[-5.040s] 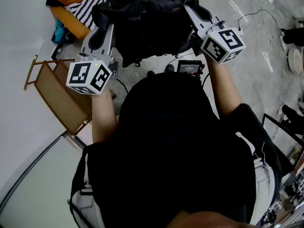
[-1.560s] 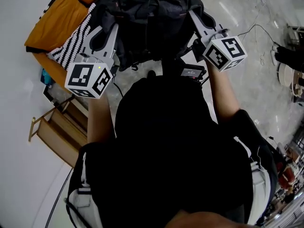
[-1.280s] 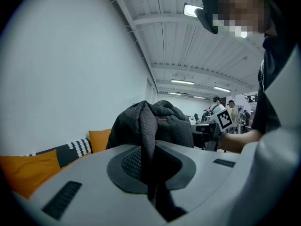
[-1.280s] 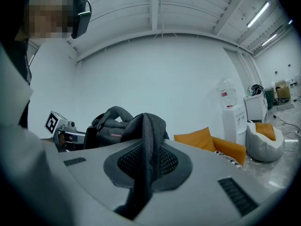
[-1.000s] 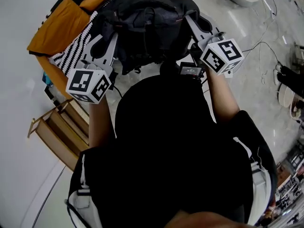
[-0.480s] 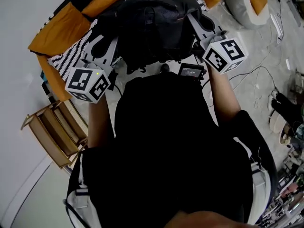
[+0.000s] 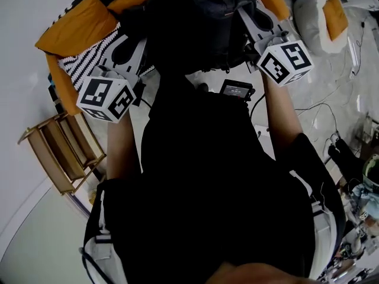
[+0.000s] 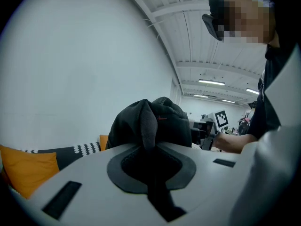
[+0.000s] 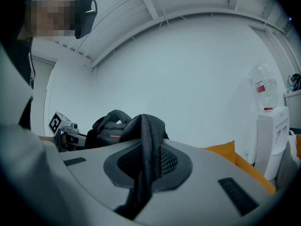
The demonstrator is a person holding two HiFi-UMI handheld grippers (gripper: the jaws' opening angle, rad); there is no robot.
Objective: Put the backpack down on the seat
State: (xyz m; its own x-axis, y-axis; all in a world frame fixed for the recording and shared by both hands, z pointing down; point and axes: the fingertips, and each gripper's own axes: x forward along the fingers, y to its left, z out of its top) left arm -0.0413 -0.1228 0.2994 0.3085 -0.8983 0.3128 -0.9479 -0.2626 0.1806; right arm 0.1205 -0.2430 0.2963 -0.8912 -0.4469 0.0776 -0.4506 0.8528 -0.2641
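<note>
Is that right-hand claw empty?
No, the right claw is shut on a mesh strap of the black backpack.

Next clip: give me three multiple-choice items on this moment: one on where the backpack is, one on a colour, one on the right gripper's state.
1. Where is the backpack?
A. flat on the floor
B. hanging between both grippers
C. on the wooden rack

2. What colour are the seat cushions?
A. green
B. orange
C. blue

3. The right gripper is:
A. open and empty
B. out of view
C. shut on a strap

Key:
1 B: the left gripper and the right one each pinch part of the bag.
2 B: the head view shows orange.
3 C: its jaws clamp the mesh strap.
</note>
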